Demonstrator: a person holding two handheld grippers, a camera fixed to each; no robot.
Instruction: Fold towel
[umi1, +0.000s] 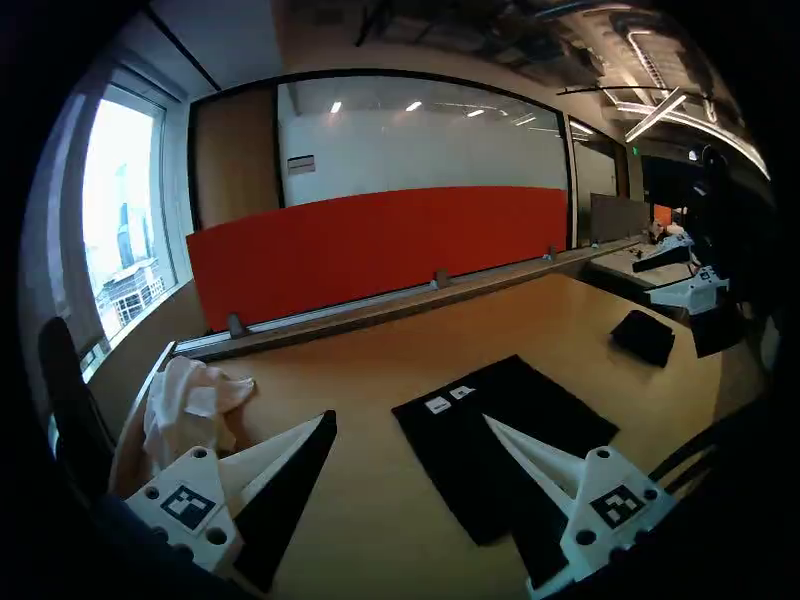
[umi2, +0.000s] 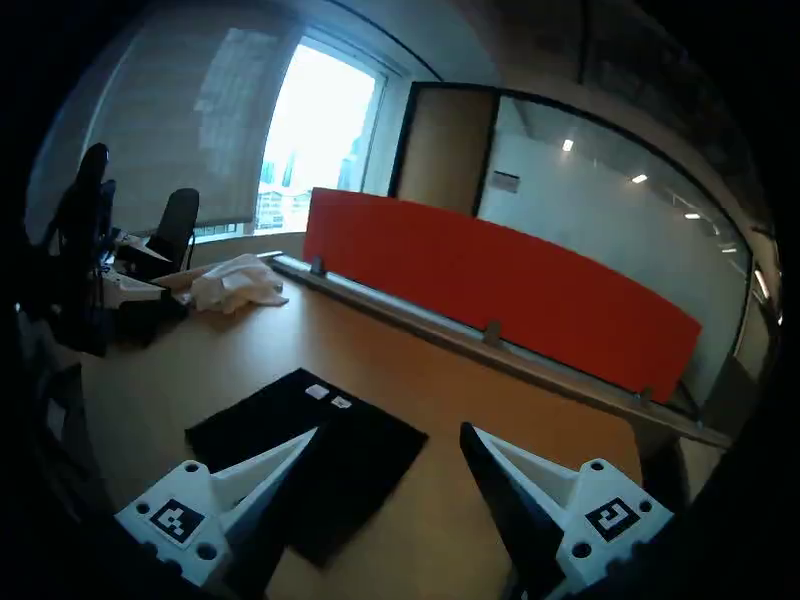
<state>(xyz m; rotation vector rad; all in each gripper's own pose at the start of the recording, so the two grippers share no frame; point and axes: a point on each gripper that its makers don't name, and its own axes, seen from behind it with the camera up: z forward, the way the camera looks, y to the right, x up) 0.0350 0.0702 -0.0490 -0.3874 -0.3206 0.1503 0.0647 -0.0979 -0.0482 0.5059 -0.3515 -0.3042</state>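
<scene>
White cloth (umi1: 190, 400) sits heaped at the left end of the desk (umi1: 380, 355); right of it the black towel (umi1: 520, 410) lies flat and spread out, two small white labels (umi1: 448, 399) near its far edge. I see my left gripper (umi1: 408, 417) wide apart, holding nothing. My right gripper (umi2: 390, 429) is equally spread and empty.

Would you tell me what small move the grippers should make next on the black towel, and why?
Probably lower both to the near edge and grip a corner each: the black towel lies flat on the desk, and the left gripper and right gripper hang open above it, holding nothing.
</scene>
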